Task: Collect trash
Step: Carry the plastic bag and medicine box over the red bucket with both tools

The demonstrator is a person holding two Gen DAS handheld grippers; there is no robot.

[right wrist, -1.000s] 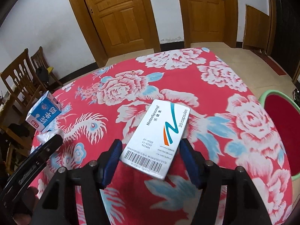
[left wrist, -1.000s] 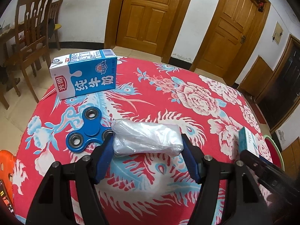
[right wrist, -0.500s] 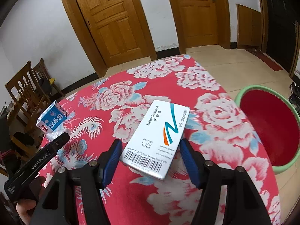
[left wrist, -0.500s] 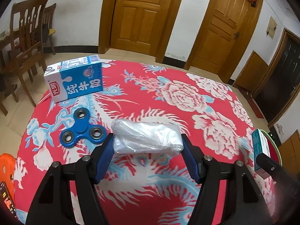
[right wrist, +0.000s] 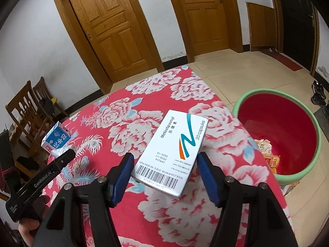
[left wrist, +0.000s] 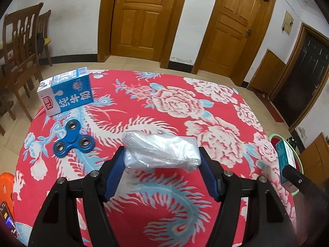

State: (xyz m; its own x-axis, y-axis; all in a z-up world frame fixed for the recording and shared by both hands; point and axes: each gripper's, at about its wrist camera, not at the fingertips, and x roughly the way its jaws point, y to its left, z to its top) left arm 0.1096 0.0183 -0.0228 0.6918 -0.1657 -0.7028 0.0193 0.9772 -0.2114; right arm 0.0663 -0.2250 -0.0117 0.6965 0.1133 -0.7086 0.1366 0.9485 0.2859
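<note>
A crumpled clear plastic bag [left wrist: 160, 152] hangs above the red floral tablecloth [left wrist: 164, 103], and my left gripper [left wrist: 161, 156] is shut on it, one blue pad at each end. My right gripper [right wrist: 165, 160] is shut on a white medicine box [right wrist: 174, 144], held flat and clear of the table near its right edge. Beside that edge, on the floor, stands a red bin with a green rim [right wrist: 316, 135]; some wrappers lie at its bottom. In the left wrist view the medicine box [left wrist: 284, 156] shows at the far right, in front of the bin's rim [left wrist: 275, 136].
A blue and white milk carton [left wrist: 65, 92] lies at the table's far left, with a blue fidget spinner [left wrist: 73, 139] in front of it. Wooden chairs [left wrist: 20, 41] stand left of the table. Two wooden doors fill the far wall. An orange object [left wrist: 6, 185] sits low at the left.
Both grippers have risen and moved right with their loads still held. The carton and spinner have slid left in the left wrist view. The red bin has come fully into the right wrist view.
</note>
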